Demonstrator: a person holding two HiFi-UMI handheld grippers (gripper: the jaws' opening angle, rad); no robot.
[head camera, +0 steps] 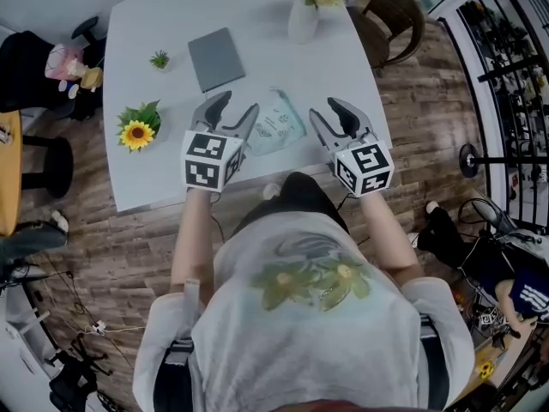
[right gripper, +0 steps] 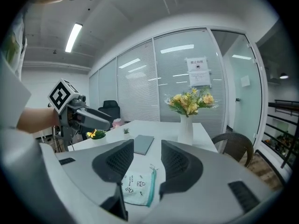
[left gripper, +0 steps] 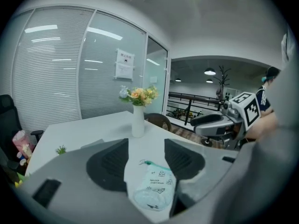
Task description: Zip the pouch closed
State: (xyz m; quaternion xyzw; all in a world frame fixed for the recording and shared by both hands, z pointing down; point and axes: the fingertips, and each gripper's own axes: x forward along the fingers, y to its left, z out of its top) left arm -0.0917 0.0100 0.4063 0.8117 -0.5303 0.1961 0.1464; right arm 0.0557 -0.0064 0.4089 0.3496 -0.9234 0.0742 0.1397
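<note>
A pale mint pouch (head camera: pixel 276 123) with small printed drawings and a teal zip edge lies flat on the white table (head camera: pixel 163 20), near its front edge. It shows between the jaws in the left gripper view (left gripper: pixel 153 188) and in the right gripper view (right gripper: pixel 138 186). My left gripper (head camera: pixel 233 117) hovers just left of the pouch, jaws apart and empty. On the pouch's right, my right gripper (head camera: pixel 328 115) is held the same way, open and apart from it. Neither touches the pouch.
A grey notebook (head camera: pixel 215 58) lies behind the pouch. A white vase of yellow flowers (head camera: pixel 304 15) stands at the table's far edge. A sunflower pot (head camera: pixel 139 129) and a tiny green plant (head camera: pixel 159 59) sit at the left. A wicker chair (head camera: pixel 393 15) stands beyond the right corner.
</note>
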